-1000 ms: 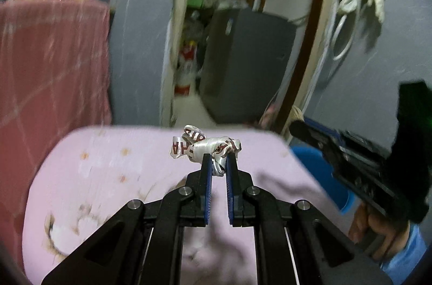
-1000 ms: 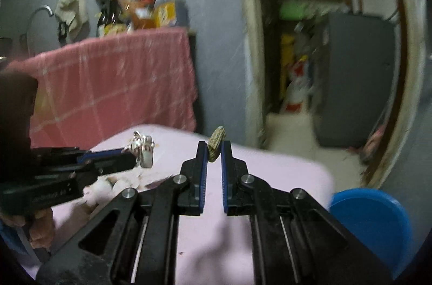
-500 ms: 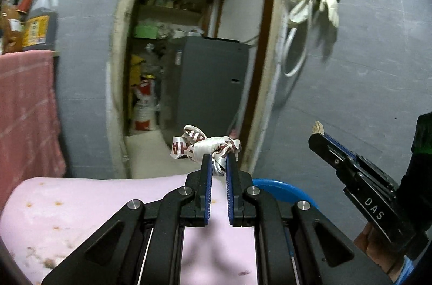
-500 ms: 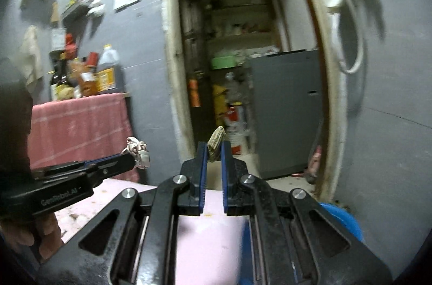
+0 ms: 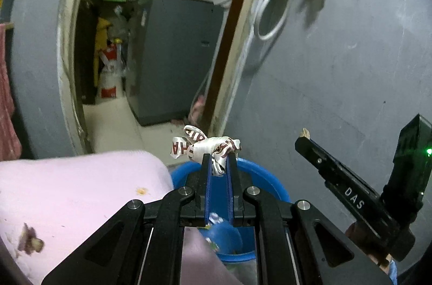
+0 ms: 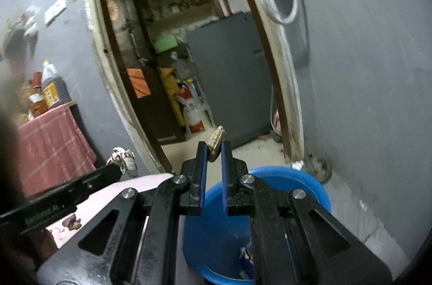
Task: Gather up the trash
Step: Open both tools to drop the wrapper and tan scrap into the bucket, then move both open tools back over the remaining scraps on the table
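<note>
Left wrist view | left gripper (image 5: 219, 163) clamped on crumpled wrapper (image 5: 205, 146) | right gripper (image 6: 214, 150) pinching peanut shell (image 6: 216, 143) | both above blue bucket (image 6: 310, 185)

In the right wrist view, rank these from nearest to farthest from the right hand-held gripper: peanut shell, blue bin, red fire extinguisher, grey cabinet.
1. Peanut shell, pinched at the tips of the right hand-held gripper.
2. Blue bin, just below and beyond the fingers, on the floor.
3. Red fire extinguisher, through the doorway, left of centre.
4. Grey cabinet, through the doorway on the right; its depth against the extinguisher is too close to call.
</note>
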`<state>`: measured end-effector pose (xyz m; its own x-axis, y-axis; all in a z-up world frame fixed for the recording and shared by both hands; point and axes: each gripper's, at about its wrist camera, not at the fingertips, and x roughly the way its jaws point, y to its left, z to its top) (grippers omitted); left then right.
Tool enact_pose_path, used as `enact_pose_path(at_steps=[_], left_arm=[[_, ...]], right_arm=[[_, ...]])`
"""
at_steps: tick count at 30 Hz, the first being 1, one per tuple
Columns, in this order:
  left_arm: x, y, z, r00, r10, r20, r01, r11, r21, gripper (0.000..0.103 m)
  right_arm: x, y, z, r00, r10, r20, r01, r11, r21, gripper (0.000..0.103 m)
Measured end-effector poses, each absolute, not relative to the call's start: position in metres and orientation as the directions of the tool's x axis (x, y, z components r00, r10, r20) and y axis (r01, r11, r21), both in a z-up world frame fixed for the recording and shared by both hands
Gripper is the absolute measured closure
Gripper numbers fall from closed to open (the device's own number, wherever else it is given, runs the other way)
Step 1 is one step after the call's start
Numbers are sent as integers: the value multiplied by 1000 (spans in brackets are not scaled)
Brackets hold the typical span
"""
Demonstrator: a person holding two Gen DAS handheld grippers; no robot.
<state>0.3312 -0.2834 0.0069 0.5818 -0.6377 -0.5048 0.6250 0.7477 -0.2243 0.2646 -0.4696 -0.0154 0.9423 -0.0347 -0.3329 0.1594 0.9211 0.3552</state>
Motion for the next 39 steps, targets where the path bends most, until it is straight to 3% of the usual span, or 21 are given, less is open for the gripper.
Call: enact_pose_path(at_steps=[9, 20, 24, 30, 34, 37, 39], left_arm=[[345, -304, -26, 490, -624, -608, 625, 738, -254, 95], [365, -310, -50, 406, -611, -680, 573, 749, -331, 90], [369, -304, -50, 404, -610, -681, 551, 757, -352, 89], [369, -299, -43, 428, -610, -666, 541, 764, -352, 76], [367, -294, -36, 455, -608, -651, 534, 771, -346, 73], [363, -287, -29, 489, -598, -635, 526, 783, -332, 65], [360, -281, -24, 522, -587, -619, 518, 795, -317, 53]], right_arm=[[280, -487, -36, 902, -12, -432, 205, 892, 404, 93], [288, -487, -45, 877, 1, -480, 218, 891, 399, 88], [286, -489, -45, 877, -3, -481, 224, 887, 403, 75], [285, -487, -44, 881, -10, -473, 226, 888, 400, 67], [284, -485, -41, 890, -17, -455, 222, 889, 401, 58], [281, -485, -38, 901, -27, -433, 218, 891, 398, 49], [279, -484, -35, 909, -31, -415, 213, 892, 398, 43]])
